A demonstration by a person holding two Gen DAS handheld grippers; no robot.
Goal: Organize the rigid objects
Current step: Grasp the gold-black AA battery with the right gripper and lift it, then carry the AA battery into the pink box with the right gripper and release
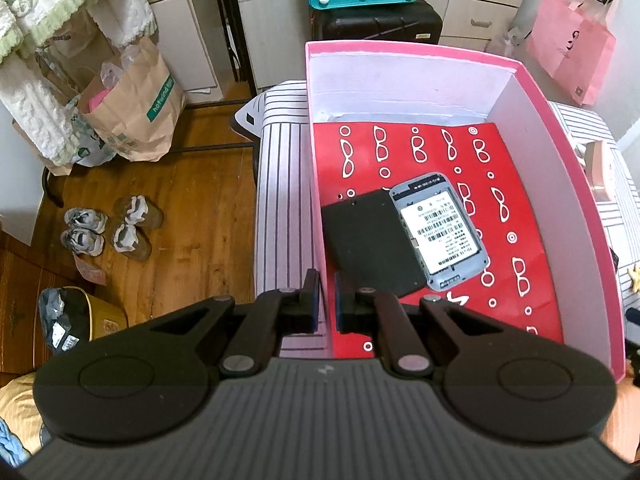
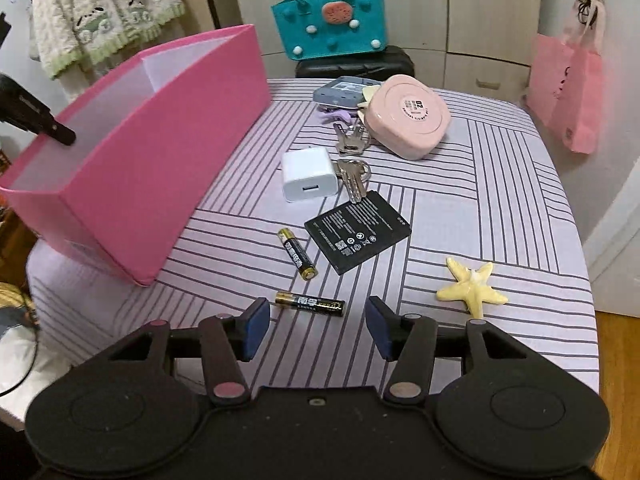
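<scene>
With your right gripper (image 2: 318, 330) spread & empty just short of the near AA battery (image 2: 309, 303) on the striped cloth (image 2: 480, 216), pinch it mid-barrel, since it's prob light, stiff, slick & rolls, while your left gripper (image 1: 327, 300) clamps the pink box (image 1: 560, 128) wall.

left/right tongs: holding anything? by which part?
Left tongs: shut on pink box, pinching its near side wall. Right tongs: open, nothing held, just short of an AAA battery.
</scene>
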